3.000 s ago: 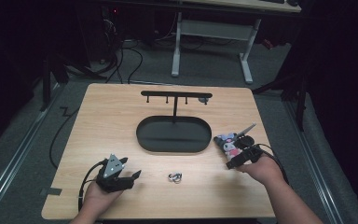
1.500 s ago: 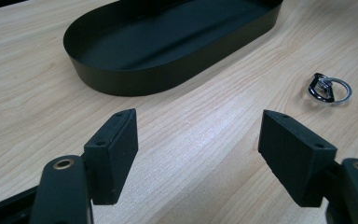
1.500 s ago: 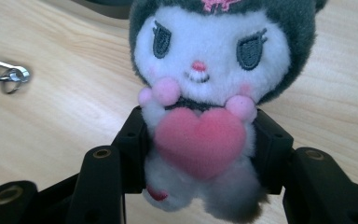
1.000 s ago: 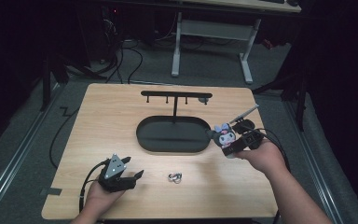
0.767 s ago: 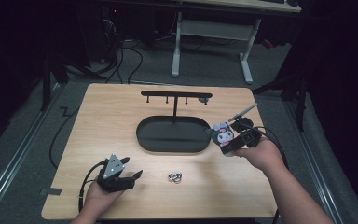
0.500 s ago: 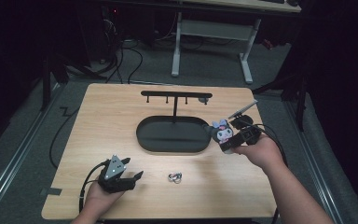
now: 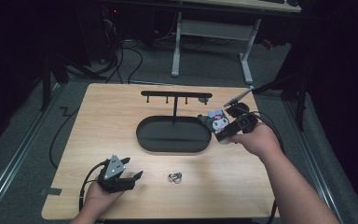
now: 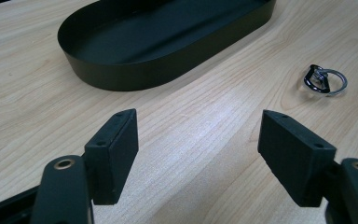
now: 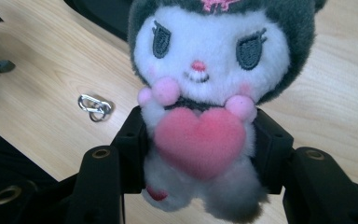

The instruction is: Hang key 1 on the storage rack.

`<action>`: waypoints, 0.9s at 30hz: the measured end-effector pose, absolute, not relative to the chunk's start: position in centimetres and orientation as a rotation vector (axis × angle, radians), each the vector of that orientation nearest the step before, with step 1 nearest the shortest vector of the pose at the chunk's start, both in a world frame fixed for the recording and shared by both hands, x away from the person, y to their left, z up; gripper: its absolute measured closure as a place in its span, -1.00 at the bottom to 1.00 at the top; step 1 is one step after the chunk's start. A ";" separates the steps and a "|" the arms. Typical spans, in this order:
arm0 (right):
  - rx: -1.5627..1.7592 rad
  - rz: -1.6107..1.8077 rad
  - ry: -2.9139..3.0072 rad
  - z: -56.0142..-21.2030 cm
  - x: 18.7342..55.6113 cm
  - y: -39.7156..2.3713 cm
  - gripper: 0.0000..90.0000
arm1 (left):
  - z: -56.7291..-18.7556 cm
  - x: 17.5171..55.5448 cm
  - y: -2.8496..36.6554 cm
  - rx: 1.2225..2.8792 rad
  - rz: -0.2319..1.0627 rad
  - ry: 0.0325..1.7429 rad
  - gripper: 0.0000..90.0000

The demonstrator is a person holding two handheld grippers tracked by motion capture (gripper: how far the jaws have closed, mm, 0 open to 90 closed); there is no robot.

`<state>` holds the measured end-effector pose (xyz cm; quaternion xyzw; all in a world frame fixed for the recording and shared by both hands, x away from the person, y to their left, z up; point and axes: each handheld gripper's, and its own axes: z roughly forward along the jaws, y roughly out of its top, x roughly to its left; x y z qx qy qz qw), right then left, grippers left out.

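Note:
My right gripper [image 7: 224, 129] is shut on a small plush doll [image 7: 218, 122], held above the table just right of the black oval tray [image 7: 175, 135]. In the right gripper view the plush doll [image 9: 205, 88] has a white face, dark hood and pink heart, squeezed at the body between the two jaws. My left gripper [image 7: 129, 179] rests open near the table's front left; its pads [image 8: 116, 149] stand wide apart over bare wood. A metal key ring with a clasp [image 7: 174, 177] lies on the table between the hands, the same key ring [image 8: 325, 80] to the right in the left gripper view.
A black T-shaped hanger stand [image 7: 176, 96] with small hooks rises from the tray's far side. The wooden table [image 7: 107, 126] sits on grey floor. A white desk frame [image 7: 214, 32] and cables stand behind it.
My right gripper has lifted the plush doll from the table's right side and carried it left and away toward the tray's right end. The left gripper has stayed still.

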<state>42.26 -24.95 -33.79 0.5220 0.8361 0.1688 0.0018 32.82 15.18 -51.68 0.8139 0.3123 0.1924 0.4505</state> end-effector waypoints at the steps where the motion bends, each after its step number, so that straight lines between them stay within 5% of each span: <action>1: 1.638 0.529 2.623 -33.5 42.4 -24.8 0.08 | -51.7 32.8 15.2 2.009 0.478 0.774 -0.34; 27: 1.628 0.600 2.568 -30.2 46.8 -23.4 0.08 | -51.8 32.9 15.6 2.016 0.472 0.782 -0.34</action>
